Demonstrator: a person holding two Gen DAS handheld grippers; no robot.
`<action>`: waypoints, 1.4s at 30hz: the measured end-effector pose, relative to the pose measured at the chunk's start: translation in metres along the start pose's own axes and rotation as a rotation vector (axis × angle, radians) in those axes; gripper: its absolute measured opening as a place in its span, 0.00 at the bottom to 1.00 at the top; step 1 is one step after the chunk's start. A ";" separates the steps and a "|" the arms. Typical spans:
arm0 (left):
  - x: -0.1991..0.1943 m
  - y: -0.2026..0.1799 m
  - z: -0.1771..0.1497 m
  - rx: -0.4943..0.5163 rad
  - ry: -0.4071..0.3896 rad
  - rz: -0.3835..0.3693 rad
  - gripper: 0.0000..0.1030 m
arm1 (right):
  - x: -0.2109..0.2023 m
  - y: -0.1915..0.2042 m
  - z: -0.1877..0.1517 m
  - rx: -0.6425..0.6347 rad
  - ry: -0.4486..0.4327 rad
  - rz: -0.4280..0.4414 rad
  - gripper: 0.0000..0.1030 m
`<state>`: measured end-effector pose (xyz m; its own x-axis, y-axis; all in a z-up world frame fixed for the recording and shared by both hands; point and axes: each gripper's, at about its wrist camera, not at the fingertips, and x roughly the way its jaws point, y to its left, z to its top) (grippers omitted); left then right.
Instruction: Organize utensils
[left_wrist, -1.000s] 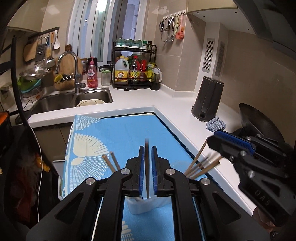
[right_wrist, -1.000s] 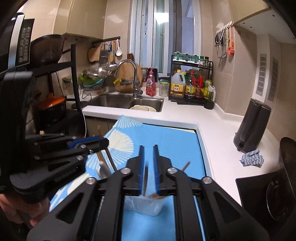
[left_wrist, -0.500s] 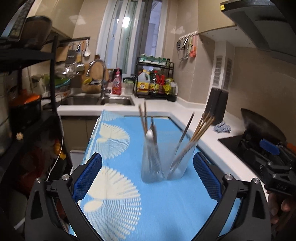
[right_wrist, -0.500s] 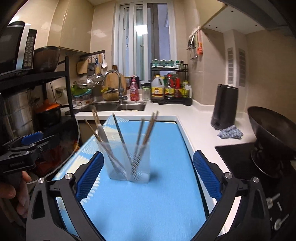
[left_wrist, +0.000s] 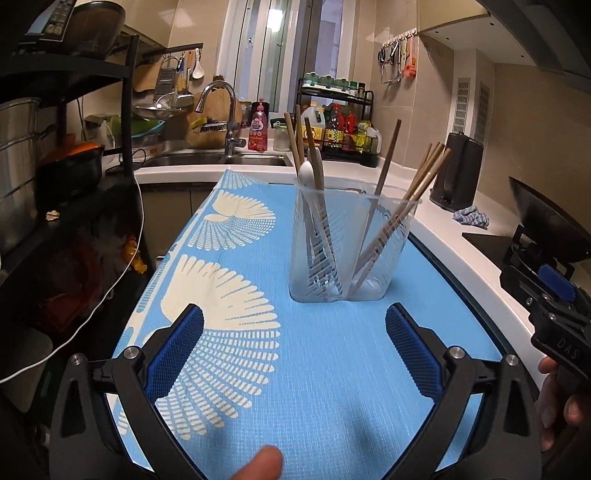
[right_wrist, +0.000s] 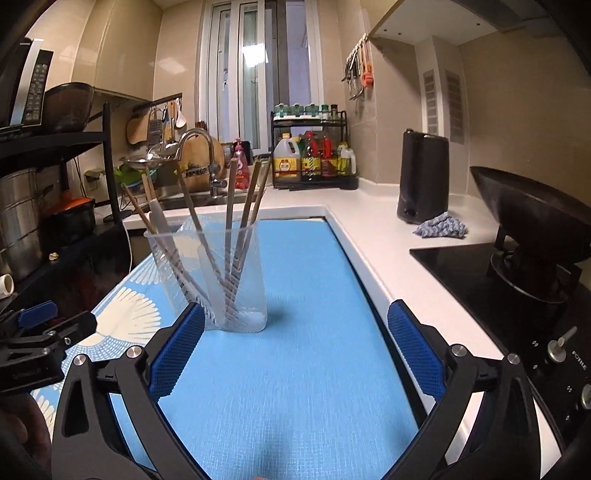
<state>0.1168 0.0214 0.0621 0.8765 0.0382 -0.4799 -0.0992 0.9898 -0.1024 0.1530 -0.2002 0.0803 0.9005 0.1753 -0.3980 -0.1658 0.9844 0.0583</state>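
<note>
Hovering low over the blue mat (left_wrist: 325, 369), the left tool (left_wrist: 293, 354) has its blue-padded fingers (left_wrist: 173, 354) spread wide apart with nothing between them, and a fingertip of the person pokes into the bottom edge of that view. The right tool (right_wrist: 295, 349) is likewise spread wide and empty, its left pad (right_wrist: 177, 350) overlapping the near corner of the holder in its own view — whether it touches is hard to tell.

Just beyond both tools, the clear plastic utensil holder (left_wrist: 352, 243) stands upright on the mat, which lies on the white desk (right_wrist: 373, 236). It looks to be split into two compartments. The left one carries a white spoon (left_wrist: 308, 173) and a couple of wooden chopsticks (left_wrist: 295, 144); the right one carries several more chopsticks (left_wrist: 417, 184) fanning out to the right, with one darker stick (left_wrist: 388, 162) leaning near the middle.

To the right on the desk, a black kettle (right_wrist: 423, 177) stands with a blue-grey cloth (right_wrist: 441, 225) just beside it — and a dark wok (right_wrist: 528, 218) sits on the cooktop (right_wrist: 461, 266). Farther back are the sink (left_wrist: 214, 158) with its curved tap (left_wrist: 221, 110), and a black rack of bottles (right_wrist: 314, 158) by the window.
</note>
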 end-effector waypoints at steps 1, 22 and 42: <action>0.001 -0.002 -0.002 0.007 0.002 0.002 0.93 | 0.000 0.001 -0.001 0.000 0.003 0.004 0.95; 0.003 -0.006 -0.008 -0.003 0.022 -0.011 0.93 | 0.001 0.013 -0.009 -0.056 0.011 -0.006 0.95; 0.000 -0.014 -0.006 0.015 0.013 -0.020 0.93 | 0.000 0.015 -0.010 -0.059 0.007 -0.011 0.95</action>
<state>0.1151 0.0071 0.0580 0.8718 0.0169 -0.4896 -0.0749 0.9923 -0.0991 0.1461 -0.1860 0.0717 0.8997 0.1640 -0.4045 -0.1795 0.9838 -0.0003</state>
